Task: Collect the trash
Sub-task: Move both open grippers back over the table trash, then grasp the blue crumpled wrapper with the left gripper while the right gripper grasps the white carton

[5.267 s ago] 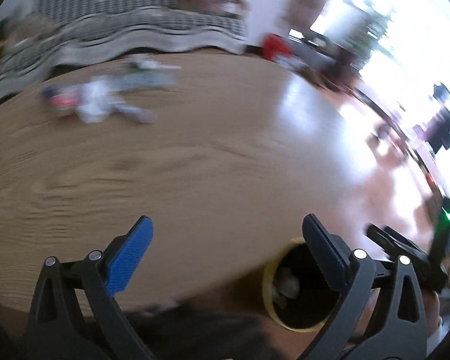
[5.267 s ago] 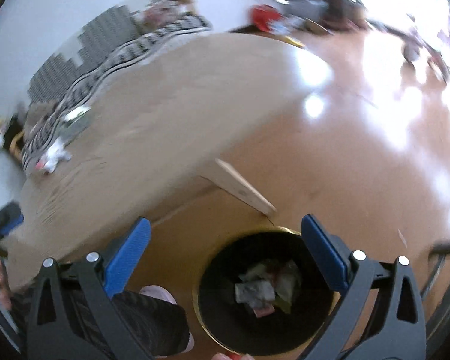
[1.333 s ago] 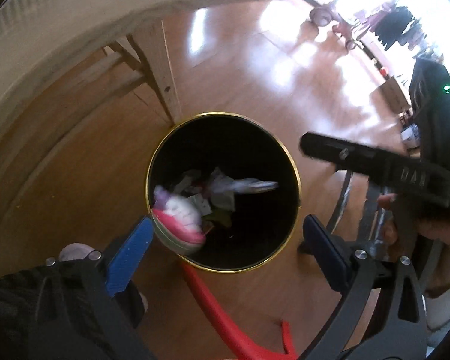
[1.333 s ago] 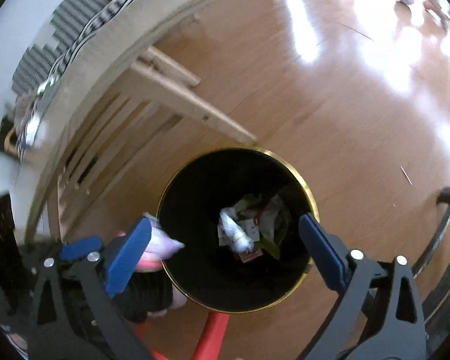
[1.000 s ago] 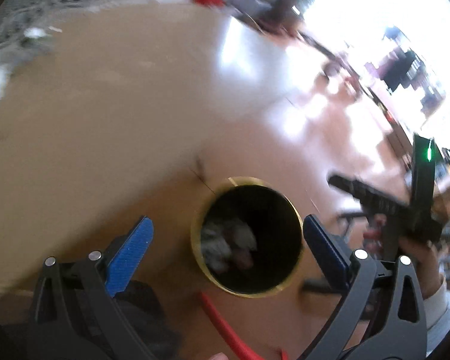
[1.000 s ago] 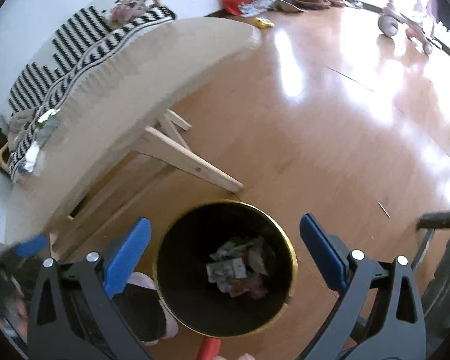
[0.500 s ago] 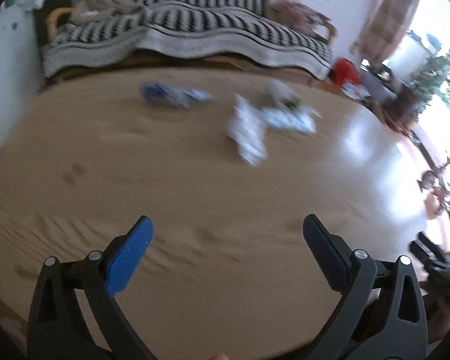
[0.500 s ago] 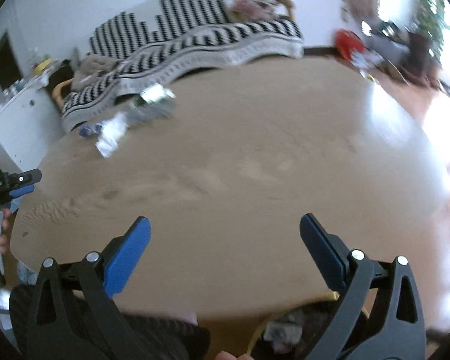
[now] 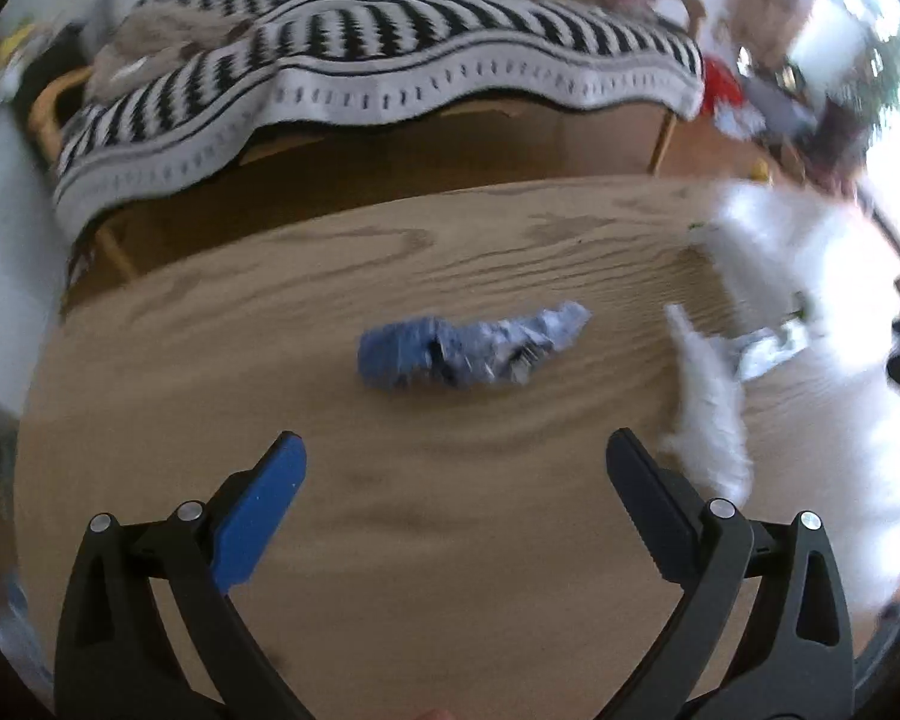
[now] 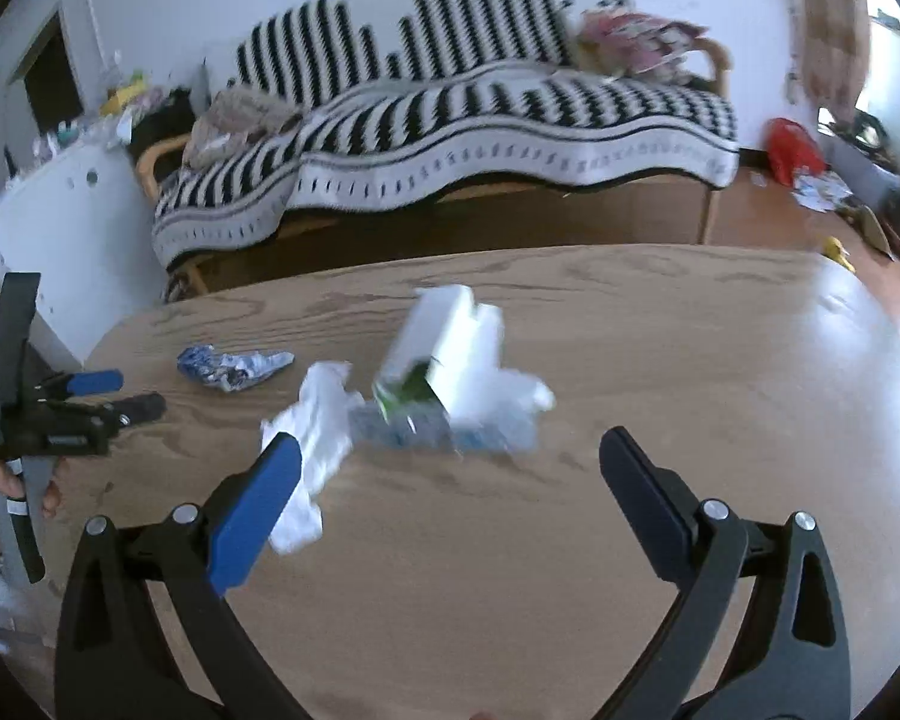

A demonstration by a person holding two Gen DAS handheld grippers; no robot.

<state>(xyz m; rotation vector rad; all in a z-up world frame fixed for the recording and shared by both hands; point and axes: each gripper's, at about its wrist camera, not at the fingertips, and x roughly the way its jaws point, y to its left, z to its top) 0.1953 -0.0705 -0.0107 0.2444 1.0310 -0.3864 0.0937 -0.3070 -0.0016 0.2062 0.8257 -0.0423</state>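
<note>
On the wooden table (image 9: 390,570), taken as the landmark, four pieces of litter lie toward its far half. A crumpled blue wrapper (image 9: 468,348) sits near the far-left part of the table; to its right lies crumpled white paper (image 10: 312,438), then a white-and-green carton (image 10: 438,354) tipped over a bluish wrapper (image 10: 450,432), though blur makes their contact uncertain. Beyond the table's far edge stands a sofa under a black-and-white striped blanket (image 10: 480,120); a white cabinet (image 10: 72,246) stands off the table's left end, and a red object (image 10: 792,150) lies on the floor past its right end.

The left gripper (image 9: 453,468) hovers over the table's near side with jaws spread wide and empty, facing the blue wrapper. The right gripper (image 10: 447,462) is likewise spread and empty, facing the carton.

One second earlier both cameras looked down into a black, gold-rimmed bin on the floor; both have since swung up to the tabletop.
</note>
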